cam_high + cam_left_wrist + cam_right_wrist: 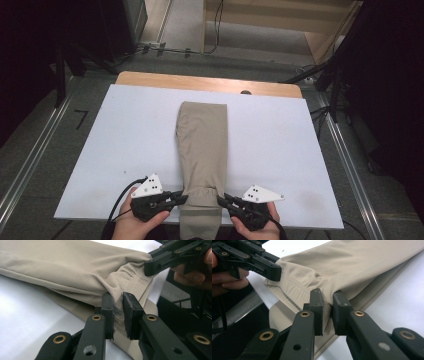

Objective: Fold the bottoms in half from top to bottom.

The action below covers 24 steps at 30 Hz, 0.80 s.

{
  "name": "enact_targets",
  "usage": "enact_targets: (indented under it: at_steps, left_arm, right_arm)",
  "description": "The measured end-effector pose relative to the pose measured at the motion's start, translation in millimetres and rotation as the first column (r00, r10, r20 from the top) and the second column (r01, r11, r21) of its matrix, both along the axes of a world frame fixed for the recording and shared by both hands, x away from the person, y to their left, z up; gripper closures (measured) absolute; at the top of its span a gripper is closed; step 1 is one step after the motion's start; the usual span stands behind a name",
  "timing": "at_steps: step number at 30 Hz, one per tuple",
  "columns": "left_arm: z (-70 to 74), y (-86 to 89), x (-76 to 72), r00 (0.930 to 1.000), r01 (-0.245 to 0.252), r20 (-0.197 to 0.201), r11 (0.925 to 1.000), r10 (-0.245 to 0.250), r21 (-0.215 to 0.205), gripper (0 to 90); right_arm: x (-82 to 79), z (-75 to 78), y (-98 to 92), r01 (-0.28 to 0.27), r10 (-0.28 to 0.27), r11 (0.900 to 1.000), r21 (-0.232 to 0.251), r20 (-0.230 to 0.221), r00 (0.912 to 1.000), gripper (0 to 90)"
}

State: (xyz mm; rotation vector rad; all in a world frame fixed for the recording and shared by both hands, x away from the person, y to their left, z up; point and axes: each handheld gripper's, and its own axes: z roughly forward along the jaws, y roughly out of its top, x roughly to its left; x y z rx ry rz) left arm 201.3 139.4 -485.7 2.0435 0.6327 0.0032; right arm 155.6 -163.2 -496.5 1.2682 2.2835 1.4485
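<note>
I have both grippers clamped on the beige knit-mesh garment [202,150], folded into a long narrow strip that lies down the middle of the white table board [280,145], with its far end near the far edge and its near end hanging over the near edge. The left gripper [183,198] pinches the strip's left side close to the near edge; in the left gripper view its jaws are nearly closed, with a bunch of fabric squeezed between the pads [109,312]. The right gripper [222,200] does the same on the right side, fabric gathered between its pads [340,312].

I judge the step in hand to be lifting this end to fold it toward the far edge. To do it well I would raise both hands together, level and equally spaced, keeping the cloth taut between them so the fold lands square, and hold the pinch firm so no layer slips out.
</note>
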Motion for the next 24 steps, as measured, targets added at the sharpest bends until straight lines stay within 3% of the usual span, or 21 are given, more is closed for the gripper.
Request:
enact_targets:
  at_steps: [24]
  left_arm:
    - [5.0,7.4,-36.3,0.9981,0.06,-0.016,0.9982,-0.06,0.0,79.9]
  right_arm:
    - [-39.2,3.3,2.4,-0.042,0.042,0.999,0.002,0.0,0.9991,78.9]
